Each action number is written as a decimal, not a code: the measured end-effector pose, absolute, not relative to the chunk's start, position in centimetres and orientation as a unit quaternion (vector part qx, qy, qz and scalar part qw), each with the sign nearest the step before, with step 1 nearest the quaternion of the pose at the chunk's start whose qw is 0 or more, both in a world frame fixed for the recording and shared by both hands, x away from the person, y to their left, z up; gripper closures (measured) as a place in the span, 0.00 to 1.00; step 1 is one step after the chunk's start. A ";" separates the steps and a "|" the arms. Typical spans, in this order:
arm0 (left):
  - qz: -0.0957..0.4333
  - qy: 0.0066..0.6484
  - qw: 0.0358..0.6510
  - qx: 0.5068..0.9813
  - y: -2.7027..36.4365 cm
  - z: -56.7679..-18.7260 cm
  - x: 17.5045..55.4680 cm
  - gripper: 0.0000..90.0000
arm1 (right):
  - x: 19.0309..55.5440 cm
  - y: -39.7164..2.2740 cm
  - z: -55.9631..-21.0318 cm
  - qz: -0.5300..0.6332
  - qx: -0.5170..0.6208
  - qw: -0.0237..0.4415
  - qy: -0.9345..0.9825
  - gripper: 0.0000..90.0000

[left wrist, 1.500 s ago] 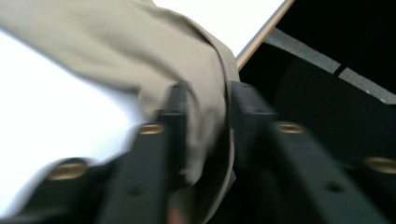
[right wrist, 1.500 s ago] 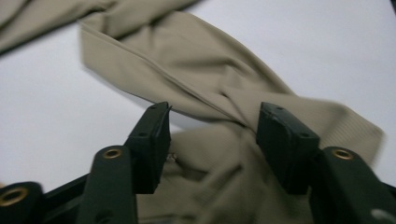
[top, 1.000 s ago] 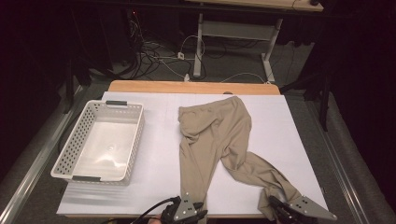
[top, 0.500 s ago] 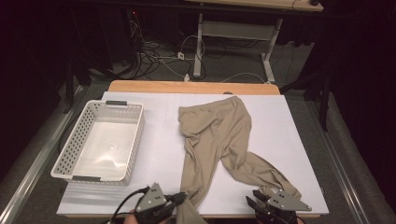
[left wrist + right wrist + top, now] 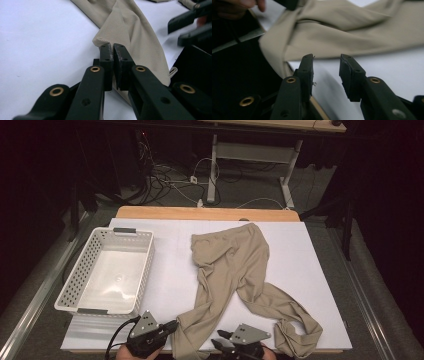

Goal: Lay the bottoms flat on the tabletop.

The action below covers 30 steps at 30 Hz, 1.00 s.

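Trousers (image 5: 235,270), beige, spread flat across the white sheet (image 5: 320,260) on the table, waistband at the far end, both legs running back toward the person's edge. Left gripper (image 5: 113,48) is clamped on the hem of the nearer leg: jaws pinched together with a fold of the fabric caught at the tips, the rest of that leg stretching away ahead of it. In the high view the left gripper (image 5: 172,326) sits at the near edge of the sheet, leg end right against its tips. Right gripper (image 5: 326,65) has its jaws apart, has just been opening, nothing between the pads; cloth lies just ahead of the tips, not touching them. In the high view the right gripper (image 5: 218,338) sits just right of the left one, pointing toward it. Other leg's bunched cuff (image 5: 300,332) lies off to the right gripper's right, near but apart. White slatted basket (image 5: 80,270) sits on the sheet ahead and to the left of the left gripper, well apart from the trousers.
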State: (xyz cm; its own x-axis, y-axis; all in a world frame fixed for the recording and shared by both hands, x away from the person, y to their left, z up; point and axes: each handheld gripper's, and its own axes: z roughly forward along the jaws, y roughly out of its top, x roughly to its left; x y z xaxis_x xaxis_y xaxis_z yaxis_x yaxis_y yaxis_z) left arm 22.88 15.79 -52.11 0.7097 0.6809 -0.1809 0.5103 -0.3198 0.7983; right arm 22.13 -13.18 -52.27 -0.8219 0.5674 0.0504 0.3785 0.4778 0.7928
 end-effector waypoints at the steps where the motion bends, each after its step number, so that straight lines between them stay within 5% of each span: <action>1: 0.093 0.368 0.453 0.807 15.7 -52.1 22.9 0.92 | 22.1 -12.6 -52.4 0.429 0.275 0.110 0.853 0.69; 7: 0.090 0.354 0.453 0.813 15.0 -52.0 22.8 0.92 | 22.3 -10.1 -53.2 0.427 0.262 0.113 0.858 0.66; 13: 0.086 0.348 0.451 0.818 14.4 -52.0 22.9 0.92 | 22.4 -10.1 -53.2 0.425 0.258 0.121 0.859 1.00; 30: 0.025 0.311 0.478 0.821 10.4 -52.3 21.6 0.90 | 21.6 -17.5 -51.2 0.420 0.296 0.159 0.843 1.00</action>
State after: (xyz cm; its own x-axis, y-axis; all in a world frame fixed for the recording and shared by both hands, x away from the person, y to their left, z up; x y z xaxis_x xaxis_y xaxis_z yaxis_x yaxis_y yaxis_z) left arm 21.63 10.40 -52.27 0.8048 0.5350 -0.2571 0.4879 -0.3494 0.7999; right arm 21.59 -17.46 -51.15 -0.7739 0.6331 -0.0191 0.3658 0.4714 0.8025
